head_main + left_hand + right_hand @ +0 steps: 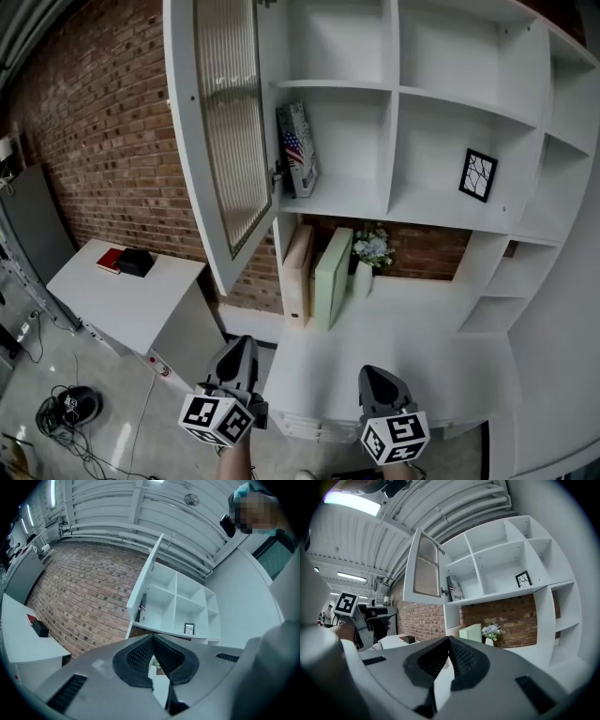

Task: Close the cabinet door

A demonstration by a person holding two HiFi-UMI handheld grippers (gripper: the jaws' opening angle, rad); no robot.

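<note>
The cabinet point(394, 112) stands open. Its door point(230, 141) juts out at upper left, well above the left gripper point(240, 345) and right gripper point(373, 375) (fingers of each pressed together, empty). A hard shove could slam it or strike its ribbed glass.

Left tool point(241, 343), right tool point(372, 373): shut.

- Your left gripper point(241, 345) sits low, just off the left edge of the white counter point(422, 356). Your right gripper point(374, 375) is beside it, at the counter's front edge.
- Ahead of and above your left gripper, the cabinet door point(230, 141) with ribbed glass stands wide open, well apart from both tools.
- Just past the door, a flag-printed book point(298, 150) leans on a shelf.
- Ahead of your right gripper, a vase of flowers point(372, 251) stands beside a pale green binder point(333, 277).
</note>
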